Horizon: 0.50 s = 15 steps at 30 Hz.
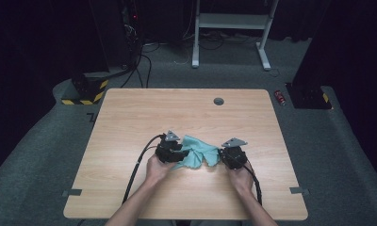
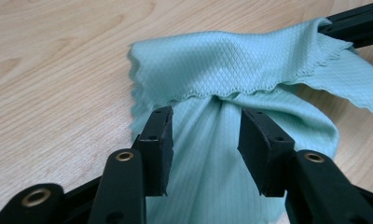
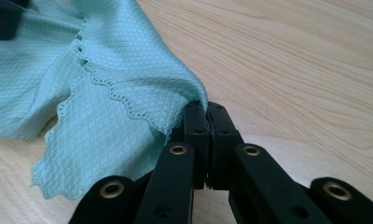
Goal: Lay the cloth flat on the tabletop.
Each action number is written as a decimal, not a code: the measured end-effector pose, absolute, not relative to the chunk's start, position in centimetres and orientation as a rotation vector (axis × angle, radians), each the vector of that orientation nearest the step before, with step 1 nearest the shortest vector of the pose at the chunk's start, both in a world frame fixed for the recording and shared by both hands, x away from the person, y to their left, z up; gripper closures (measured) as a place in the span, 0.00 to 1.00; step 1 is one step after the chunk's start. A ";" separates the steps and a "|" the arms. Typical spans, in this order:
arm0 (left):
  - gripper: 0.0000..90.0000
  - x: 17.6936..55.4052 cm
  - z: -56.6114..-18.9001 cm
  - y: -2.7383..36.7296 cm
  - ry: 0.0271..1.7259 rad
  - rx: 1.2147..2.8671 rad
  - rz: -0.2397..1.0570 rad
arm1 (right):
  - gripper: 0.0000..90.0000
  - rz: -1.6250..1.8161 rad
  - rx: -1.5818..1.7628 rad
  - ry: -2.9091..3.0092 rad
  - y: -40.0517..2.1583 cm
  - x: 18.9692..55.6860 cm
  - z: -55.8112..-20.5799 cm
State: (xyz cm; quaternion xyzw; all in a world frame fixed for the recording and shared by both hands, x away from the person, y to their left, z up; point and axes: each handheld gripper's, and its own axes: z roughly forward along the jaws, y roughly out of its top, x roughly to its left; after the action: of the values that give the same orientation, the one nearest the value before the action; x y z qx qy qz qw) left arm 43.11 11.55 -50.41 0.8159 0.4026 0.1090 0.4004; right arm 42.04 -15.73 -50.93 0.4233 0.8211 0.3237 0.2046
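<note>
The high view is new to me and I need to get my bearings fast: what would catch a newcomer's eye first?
A crumpled teal cloth near the front middle of the wooden table stands out against the pale wood. The right gripper is clamped shut on one edge of it, while the left gripper has its jaws apart with a fold of cloth between them. On the grey floor right of the table lies a small red can.
</note>
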 end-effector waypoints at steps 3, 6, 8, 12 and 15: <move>0.60 42.9 -50.4 12.1 1.032 2.059 0.283 | 0.99 0.887 1.201 2.281 -16.4 42.5 -51.0; 0.59 42.8 -50.6 12.7 1.052 2.052 0.287 | 0.99 0.875 1.220 2.275 -16.7 42.7 -51.0; 0.59 42.6 -50.7 13.2 1.063 2.052 0.295 | 0.99 0.871 1.231 2.269 -16.9 42.9 -51.1; 0.59 42.1 -50.8 13.7 1.058 2.069 0.313 | 0.98 0.854 1.241 2.276 -17.2 43.2 -51.3; 0.58 41.9 -50.8 14.0 1.069 2.067 0.322 | 0.97 0.852 1.244 2.279 -17.0 43.1 -51.3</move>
State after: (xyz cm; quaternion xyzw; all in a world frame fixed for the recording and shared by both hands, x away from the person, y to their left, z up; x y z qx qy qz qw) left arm 41.94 14.04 -50.84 0.8116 0.4199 0.1263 0.3860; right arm 43.08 -17.04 -51.29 0.4458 0.8166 0.3053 0.2030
